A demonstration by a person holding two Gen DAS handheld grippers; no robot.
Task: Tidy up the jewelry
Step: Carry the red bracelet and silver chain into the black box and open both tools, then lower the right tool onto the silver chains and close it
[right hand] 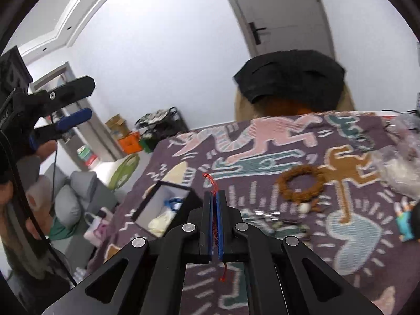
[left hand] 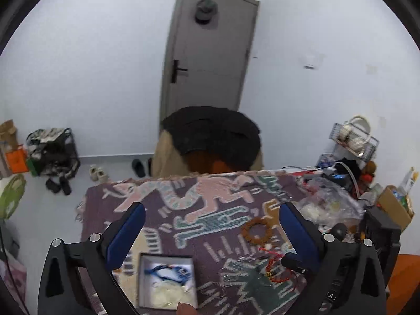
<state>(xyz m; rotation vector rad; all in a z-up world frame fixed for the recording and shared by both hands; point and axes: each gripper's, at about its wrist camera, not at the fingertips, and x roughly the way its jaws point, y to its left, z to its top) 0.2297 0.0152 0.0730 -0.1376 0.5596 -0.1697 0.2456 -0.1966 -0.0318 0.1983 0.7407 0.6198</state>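
Pinching a red cord bracelet [right hand: 215,199] between pressed-together fingers, the right tool [right hand: 216,210] holds it above the patterned cloth [right hand: 262,136] on the counter, with cord ends showing above and below the pads. The open box [right hand: 147,204] lies to the left of the tool and already contains a blue cord piece [left hand: 168,271] and a pale item [left hand: 165,295]. The left tool [left hand: 210,225] is spread wide, holding nothing, raised over the box. A brown bead bracelet [left hand: 256,232] and a second tangle of red cord [left hand: 278,270] remain on the cloth. The step in hand appears to be transfer to the box. The next move calls for carrying the bracelet left over the opening, lowering, then releasing.
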